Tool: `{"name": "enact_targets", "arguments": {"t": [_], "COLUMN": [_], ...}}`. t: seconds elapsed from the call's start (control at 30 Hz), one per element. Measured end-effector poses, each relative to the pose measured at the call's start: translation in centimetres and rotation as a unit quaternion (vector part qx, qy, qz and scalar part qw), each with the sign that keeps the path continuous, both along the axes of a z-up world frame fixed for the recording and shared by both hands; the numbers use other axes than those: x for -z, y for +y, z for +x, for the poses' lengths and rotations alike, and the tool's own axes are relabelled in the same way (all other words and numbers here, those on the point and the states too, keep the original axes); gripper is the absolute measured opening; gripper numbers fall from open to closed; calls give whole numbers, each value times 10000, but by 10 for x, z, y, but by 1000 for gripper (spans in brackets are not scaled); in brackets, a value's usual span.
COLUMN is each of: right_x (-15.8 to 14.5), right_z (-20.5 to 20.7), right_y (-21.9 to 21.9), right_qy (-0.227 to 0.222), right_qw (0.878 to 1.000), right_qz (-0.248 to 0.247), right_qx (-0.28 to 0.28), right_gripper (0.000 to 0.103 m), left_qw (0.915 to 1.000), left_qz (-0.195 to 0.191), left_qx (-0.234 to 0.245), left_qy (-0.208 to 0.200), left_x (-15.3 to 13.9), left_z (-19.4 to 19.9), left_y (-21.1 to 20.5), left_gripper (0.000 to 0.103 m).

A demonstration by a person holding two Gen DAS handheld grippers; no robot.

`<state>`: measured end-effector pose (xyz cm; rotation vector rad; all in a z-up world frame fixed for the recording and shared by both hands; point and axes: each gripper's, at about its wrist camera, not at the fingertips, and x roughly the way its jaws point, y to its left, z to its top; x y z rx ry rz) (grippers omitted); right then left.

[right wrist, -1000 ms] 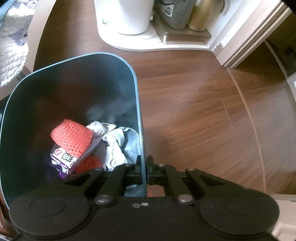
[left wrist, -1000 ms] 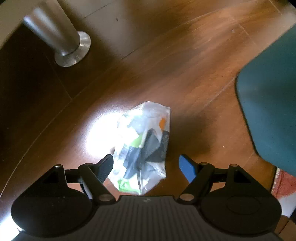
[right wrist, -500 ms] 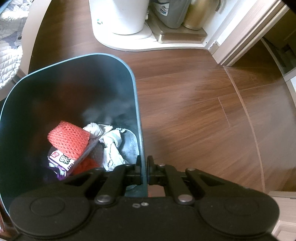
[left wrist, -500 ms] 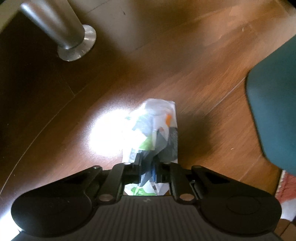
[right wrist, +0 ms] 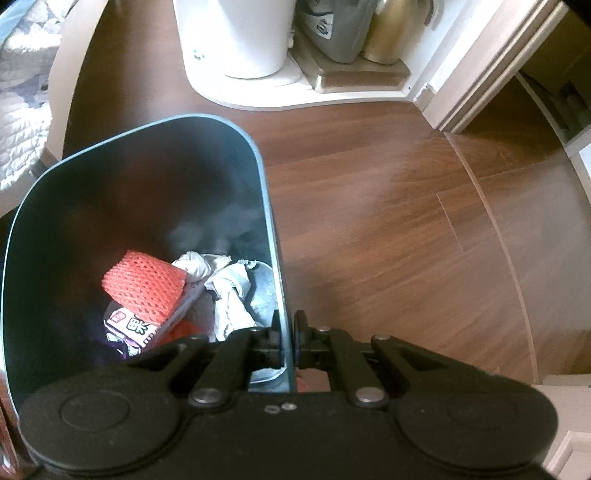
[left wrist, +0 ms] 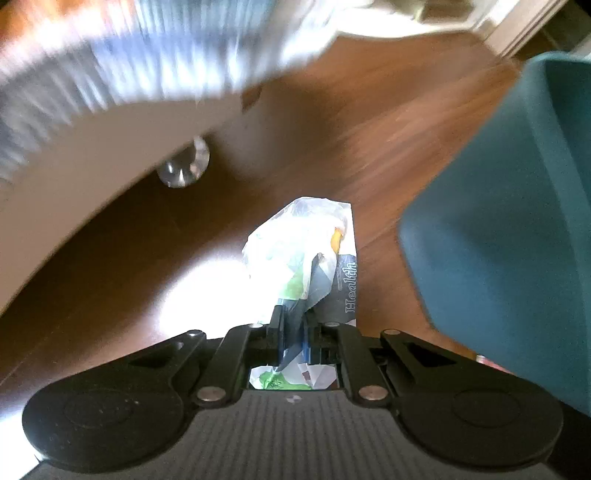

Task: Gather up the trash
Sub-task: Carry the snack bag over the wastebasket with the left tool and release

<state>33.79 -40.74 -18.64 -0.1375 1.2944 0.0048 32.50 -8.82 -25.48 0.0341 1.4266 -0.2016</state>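
Note:
My left gripper (left wrist: 293, 338) is shut on a crumpled plastic wrapper (left wrist: 306, 251), white with green, dark and orange print, which hangs above the wooden floor. The teal trash bin (left wrist: 509, 229) stands close to its right. In the right wrist view my right gripper (right wrist: 290, 341) is shut on the bin's thin right wall (right wrist: 271, 229). Inside the bin lie an orange foam net (right wrist: 142, 284), a printed packet (right wrist: 129, 328) and crumpled white paper (right wrist: 229, 288).
A pale furniture edge (left wrist: 110, 147) with a metal foot (left wrist: 183, 168) and a blurred quilted cover curves over the left. A white bin (right wrist: 236, 37), a grey container (right wrist: 332, 29) and a gold kettle (right wrist: 388, 29) stand on a white base by a door frame (right wrist: 480, 66).
The left gripper closed on the wrapper and lifted it off the floor; the floor and metal foot now look farther away. The right gripper kept its hold on the bin wall.

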Motion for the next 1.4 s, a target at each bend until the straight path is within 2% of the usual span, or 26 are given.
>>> {"name": "enact_targets", "arguments": {"t": [0.13, 0.3, 0.4, 0.53, 0.7, 0.97, 1.17, 1.4], "right_x": [1, 0, 0, -1, -4, -4, 0, 1], "right_z": [-2, -4, -6, -7, -13, -14, -9, -8], "right_y": [4, 6, 9, 15, 29, 43, 39, 42], "right_qy": [-41, -114, -149, -199, -271, -375, -380, -375], "right_qw": [9999, 9997, 9995, 9990, 9967, 9927, 9925, 9922], "right_qz": [-58, -104, -138, -239, -408, -571, -564, -587], "right_qx": [-97, -183, -230, -333, -645, -991, -1017, -1030], "right_gripper": [4, 4, 4, 4, 4, 5, 5, 5], "left_qw": [9990, 9961, 9940, 9904, 9882, 9915, 9901, 9880], "left_qz": [-124, -187, -348, -464, -425, -386, -310, -414], "left_qx": [93, 280, 333, 639, 971, 928, 1164, 1373], "left_qy": [-420, -819, -982, -1131, -1108, -824, -715, -564], "left_x": [-62, -123, -149, -166, -161, -131, -110, -93], "left_z": [-19, -35, -36, -40, -40, -35, -31, -27], "left_y": [-4, -19, -35, -72, -106, -129, -150, -168], "left_gripper": [8, 8, 8, 8, 8, 8, 8, 9]}}
